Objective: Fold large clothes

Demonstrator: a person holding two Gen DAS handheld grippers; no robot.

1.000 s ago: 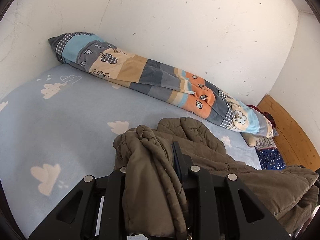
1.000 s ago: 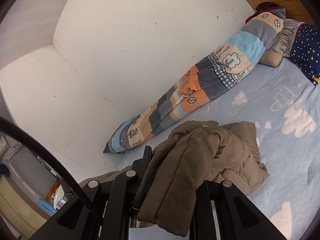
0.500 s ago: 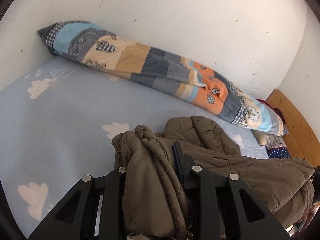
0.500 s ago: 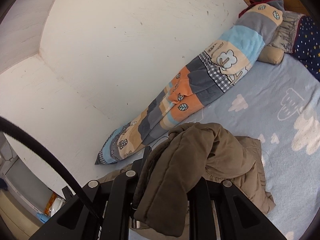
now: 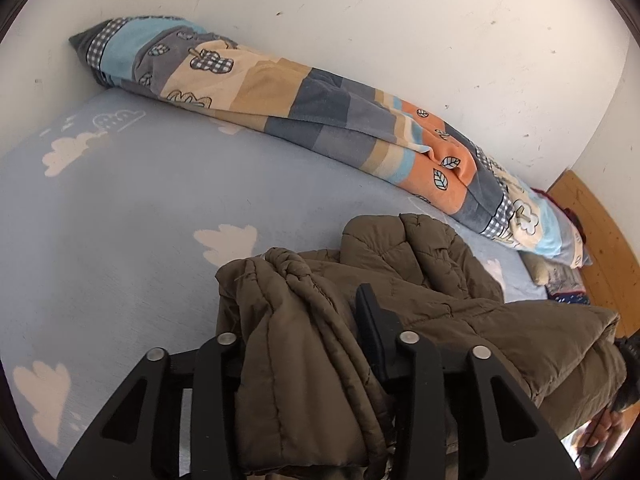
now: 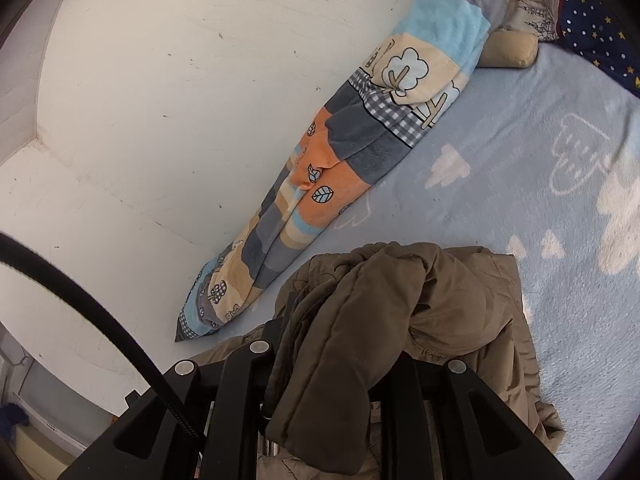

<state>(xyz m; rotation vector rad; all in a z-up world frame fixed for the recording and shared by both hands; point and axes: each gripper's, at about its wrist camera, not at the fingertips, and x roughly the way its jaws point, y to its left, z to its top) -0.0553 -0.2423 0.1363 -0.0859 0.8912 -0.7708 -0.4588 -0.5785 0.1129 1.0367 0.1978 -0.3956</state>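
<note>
With the left gripper (image 5: 320,320) jaws just loosening around the padded jacket (image 5: 460,280) and the right gripper (image 6: 340,344) clamped, the fold could slump on the bed (image 5: 140,220).

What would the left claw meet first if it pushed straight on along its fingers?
Most likely more of the brown padded jacket already bunched between the fingers of the left claw; just past that fold lies the cloud-print bed sheet. Depth is hard to judge here.

One brown padded jacket (image 5: 460,304) at six o'clock, one rolled patchwork blanket (image 5: 304,120) (running ten to three o'clock), one cloud-print bedsheet (image 5: 120,208), two pillows at three o'clock: beige (image 6: 508,46), starred navy (image 6: 596,28).
</note>
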